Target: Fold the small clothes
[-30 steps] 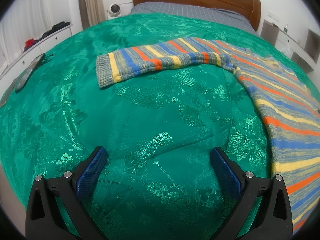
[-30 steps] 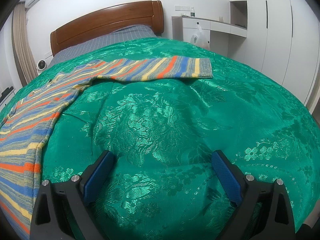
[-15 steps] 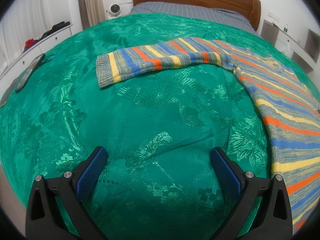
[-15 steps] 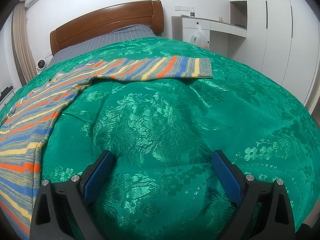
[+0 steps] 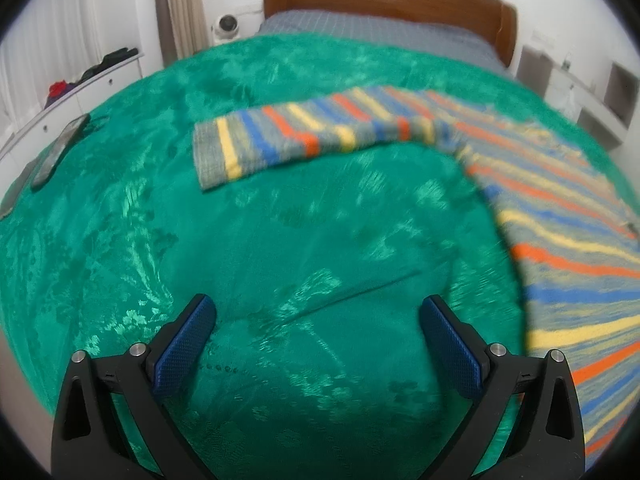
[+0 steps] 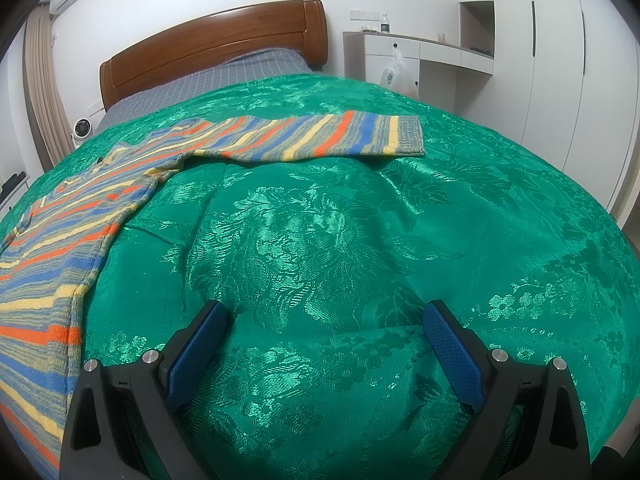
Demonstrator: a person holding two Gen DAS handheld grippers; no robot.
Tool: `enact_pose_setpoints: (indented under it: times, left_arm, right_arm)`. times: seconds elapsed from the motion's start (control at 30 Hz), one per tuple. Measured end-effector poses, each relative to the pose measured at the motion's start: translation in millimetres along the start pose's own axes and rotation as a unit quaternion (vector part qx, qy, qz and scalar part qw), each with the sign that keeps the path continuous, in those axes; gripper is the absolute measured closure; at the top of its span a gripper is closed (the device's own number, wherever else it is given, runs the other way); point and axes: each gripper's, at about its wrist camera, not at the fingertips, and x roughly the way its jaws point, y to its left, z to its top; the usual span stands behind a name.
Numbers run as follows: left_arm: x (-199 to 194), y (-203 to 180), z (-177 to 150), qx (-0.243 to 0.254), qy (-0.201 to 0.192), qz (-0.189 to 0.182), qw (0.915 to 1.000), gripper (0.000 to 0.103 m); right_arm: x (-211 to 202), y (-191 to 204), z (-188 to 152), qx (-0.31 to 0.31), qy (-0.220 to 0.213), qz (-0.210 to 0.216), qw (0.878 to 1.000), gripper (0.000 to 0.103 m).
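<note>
- Currently, landmark: striped sweater (image 5: pixel 560 216), spread flat on the green bedspread (image 5: pixel 280 240) of the bed.
- Left of the sweater's left sleeve (image 5: pixel 304 136), at the bedspread edge: a dark flat object (image 5: pixel 58 152); identity unclear. White drawer unit (image 5: pixel 80 92) beyond it.
- Left claw (image 5: pixel 316 344): fingers wide apart, nothing between them, over bare bedspread to the left of the sweater body and nearer the camera than the left sleeve. Left view blurred.
- Sweater body runs along the right side of the left view and the left side of the right view (image 6: pixel 52 264).
- Right sleeve (image 6: pixel 320 140) stretches out rightward from the body, cuff flat on the bedspread.
- Right claw (image 6: pixel 326 344): fingers wide apart, holding nothing, over bedspread right of the sweater body, apart from the sleeve.
- Wooden headboard (image 6: pixel 216 44) beyond the sweater; white cabinets (image 6: pixel 540 60) far right.
</note>
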Motion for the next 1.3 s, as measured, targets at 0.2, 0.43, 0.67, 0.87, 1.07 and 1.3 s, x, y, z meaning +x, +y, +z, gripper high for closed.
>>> enact_pose_setpoints:
  times: [0.2,0.43,0.67,0.87,1.07,1.3]
  left_arm:
    - [-18,3,3,0.0,-0.041,-0.002,0.9992,0.001]
    - [-17,14,7,-0.027,-0.043,0.015,0.9986,0.001]
    - [-32,32,8,-0.065,-0.076,0.044,0.994,0.001]
    - [-28,42,9,-0.087,-0.066,0.05,0.9928,0.001]
    - [-27,41,8,-0.085,-0.065,0.051,0.9929,0.001]
    - [-26,42,8,-0.085,-0.062,0.052,0.993,0.001]
  right_arm:
    - [-11,-3,6,0.006,0.011,0.0,1.0,0.004]
    - [-46,-12,8,0.02,-0.041,-0.047,0.998,0.003]
    - [-49,-23,11,0.039,-0.042,-0.069,0.996,0.003]
    - [-51,-29,11,0.053,-0.041,-0.068,0.995,0.003]
    - [-48,-29,11,0.051,-0.039,-0.066,0.996,0.003]
    - [-45,-27,11,0.05,-0.035,-0.065,0.996,0.003]
